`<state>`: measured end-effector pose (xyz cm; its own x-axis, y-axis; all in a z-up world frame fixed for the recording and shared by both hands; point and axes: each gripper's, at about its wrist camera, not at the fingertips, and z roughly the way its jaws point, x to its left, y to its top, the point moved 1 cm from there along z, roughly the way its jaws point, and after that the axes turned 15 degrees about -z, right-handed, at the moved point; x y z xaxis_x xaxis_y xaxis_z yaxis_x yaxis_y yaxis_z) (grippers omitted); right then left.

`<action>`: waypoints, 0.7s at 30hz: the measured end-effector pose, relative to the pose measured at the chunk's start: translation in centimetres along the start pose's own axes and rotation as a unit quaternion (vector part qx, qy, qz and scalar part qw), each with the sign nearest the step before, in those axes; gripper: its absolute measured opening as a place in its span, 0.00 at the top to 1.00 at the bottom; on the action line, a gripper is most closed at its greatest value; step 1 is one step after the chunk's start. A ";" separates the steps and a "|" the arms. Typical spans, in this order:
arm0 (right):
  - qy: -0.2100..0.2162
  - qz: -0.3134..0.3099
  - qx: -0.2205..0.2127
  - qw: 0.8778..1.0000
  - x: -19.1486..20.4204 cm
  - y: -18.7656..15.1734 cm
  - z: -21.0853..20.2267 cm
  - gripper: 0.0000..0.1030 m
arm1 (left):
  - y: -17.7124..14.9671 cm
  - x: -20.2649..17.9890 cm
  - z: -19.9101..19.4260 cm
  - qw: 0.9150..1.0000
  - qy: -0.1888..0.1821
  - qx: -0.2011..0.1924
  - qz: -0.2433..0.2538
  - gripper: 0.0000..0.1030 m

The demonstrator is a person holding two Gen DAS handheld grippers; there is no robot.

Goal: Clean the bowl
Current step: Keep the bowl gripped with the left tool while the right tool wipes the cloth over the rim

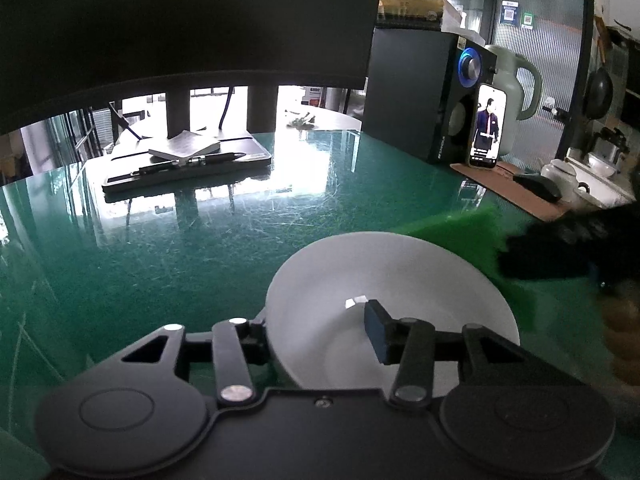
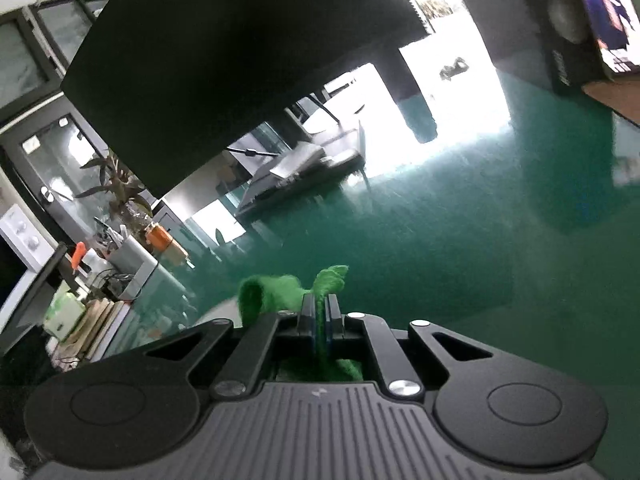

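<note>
Left wrist view: the left gripper (image 1: 316, 330) straddles the near rim of the bowl (image 1: 384, 276), 1 finger outside on the left and 1 blue-padded finger (image 1: 376, 332) inside; the rim sits between them, so it looks clamped on the bowl wall.
Bowl: white, upright on the green table (image 1: 200, 240), low and right of centre in this view; 2 small bright specks show on its inner wall.
Cloth: a green cloth (image 1: 476, 228) lies blurred past the far right rim of the bowl, with the dark right gripper (image 1: 560, 248) beside it.
Right wrist view: the right gripper (image 2: 320, 320) is closed on the cloth (image 2: 288, 292), which is pinched between the 2 blue pads and bunches out ahead and to the left.
Bowl in right view: only a pale sliver shows left of the fingers; too blurred to say more.
Background: a phone (image 1: 488, 126) stands lit against a black speaker (image 1: 420, 92), a pale kettle (image 1: 516, 84) behind it, a notebook (image 1: 184, 146) and pen (image 1: 212, 159) on a black tray (image 1: 188, 168) further left.
</note>
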<state>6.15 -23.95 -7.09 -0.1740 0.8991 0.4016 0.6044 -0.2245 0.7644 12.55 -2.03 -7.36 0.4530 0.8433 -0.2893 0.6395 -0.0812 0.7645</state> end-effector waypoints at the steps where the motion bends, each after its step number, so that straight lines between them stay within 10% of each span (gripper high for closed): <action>1: 0.003 0.005 0.001 1.000 -0.1 -0.3 -0.4 0.94 | 0.0 0.0 0.0 1.000 0.001 0.000 0.001 0.56; 21: 0.010 0.019 -0.006 1.000 0.0 1.5 2.4 0.94 | 0.0 -0.1 0.1 1.000 -0.002 0.001 0.001 0.54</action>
<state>8.89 -23.39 -7.19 -0.1680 0.8821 0.4401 0.6020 -0.2618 0.7544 12.56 -2.11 -7.39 0.4568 0.8413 -0.2890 0.6395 -0.0847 0.7641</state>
